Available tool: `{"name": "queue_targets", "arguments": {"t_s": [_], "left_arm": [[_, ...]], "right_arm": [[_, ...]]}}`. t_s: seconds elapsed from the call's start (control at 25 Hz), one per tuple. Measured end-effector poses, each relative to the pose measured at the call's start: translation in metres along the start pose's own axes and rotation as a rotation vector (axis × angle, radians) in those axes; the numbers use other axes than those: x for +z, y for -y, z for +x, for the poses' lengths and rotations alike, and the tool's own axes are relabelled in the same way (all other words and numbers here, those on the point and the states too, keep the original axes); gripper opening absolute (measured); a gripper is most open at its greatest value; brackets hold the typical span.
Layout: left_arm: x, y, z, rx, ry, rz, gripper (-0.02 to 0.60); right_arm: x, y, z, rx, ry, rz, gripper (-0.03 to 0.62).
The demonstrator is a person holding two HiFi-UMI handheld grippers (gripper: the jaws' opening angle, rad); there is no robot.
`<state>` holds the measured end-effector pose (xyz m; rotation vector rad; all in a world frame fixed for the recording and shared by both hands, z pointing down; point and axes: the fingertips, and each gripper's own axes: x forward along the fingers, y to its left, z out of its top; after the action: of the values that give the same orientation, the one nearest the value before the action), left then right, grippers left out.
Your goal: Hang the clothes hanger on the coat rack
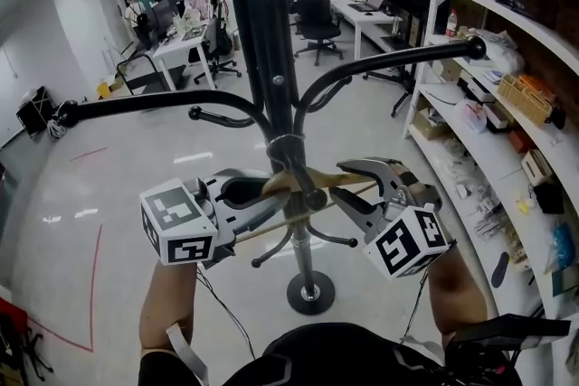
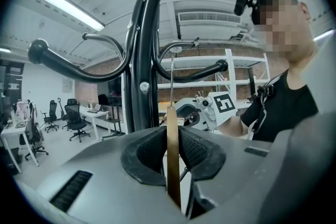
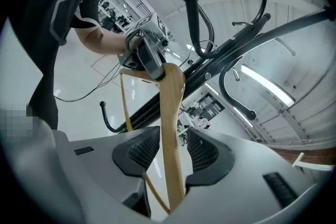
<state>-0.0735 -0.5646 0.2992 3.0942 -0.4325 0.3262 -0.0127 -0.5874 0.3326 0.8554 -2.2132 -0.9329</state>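
Observation:
The black coat rack [image 1: 276, 59] stands straight in front of me, its curved arms spreading left and right. A wooden clothes hanger [image 1: 336, 181] lies across the pole at hand height between both grippers. My left gripper [image 1: 262, 194] is shut on one end of it; in the left gripper view the pads press on the wooden hanger [image 2: 172, 165], and its wire hook [image 2: 172, 81] rises beside the pole. I cannot tell whether the hook rests on an arm. My right gripper [image 1: 355, 183] is open, and the hanger's other arm [image 3: 170, 113] passes between its pads with gaps on both sides.
The rack's round base [image 1: 310, 292] sits on the floor by my feet, with short lower hooks [image 1: 335, 240] sticking out above it. White shelving [image 1: 507, 95] full of boxes runs along the right. Desks and office chairs [image 1: 312, 9] stand farther back.

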Motion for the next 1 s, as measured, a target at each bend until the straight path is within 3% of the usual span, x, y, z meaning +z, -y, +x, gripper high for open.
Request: {"name": "queue_targets", "arguments": {"t_s": [0.48, 0.8, 1.0], "left_arm": [[-0.019, -0.001, 0.005, -0.063, -0.002, 0.043, 0.052], [-0.023, 0.002, 0.008, -0.049, 0.026, 0.088, 0.052], [-0.023, 0.003, 0.008, 0.0, 0.048, 0.133, 0.055]], "right_arm": [[-0.011, -0.018, 0.01, 0.018, 0.0, 0.02, 0.104], [-0.013, -0.02, 0.007, -0.009, -0.016, 0.007, 0.098], [-0.014, -0.02, 0.003, -0.011, -0.01, 0.004, 0.098]]}}
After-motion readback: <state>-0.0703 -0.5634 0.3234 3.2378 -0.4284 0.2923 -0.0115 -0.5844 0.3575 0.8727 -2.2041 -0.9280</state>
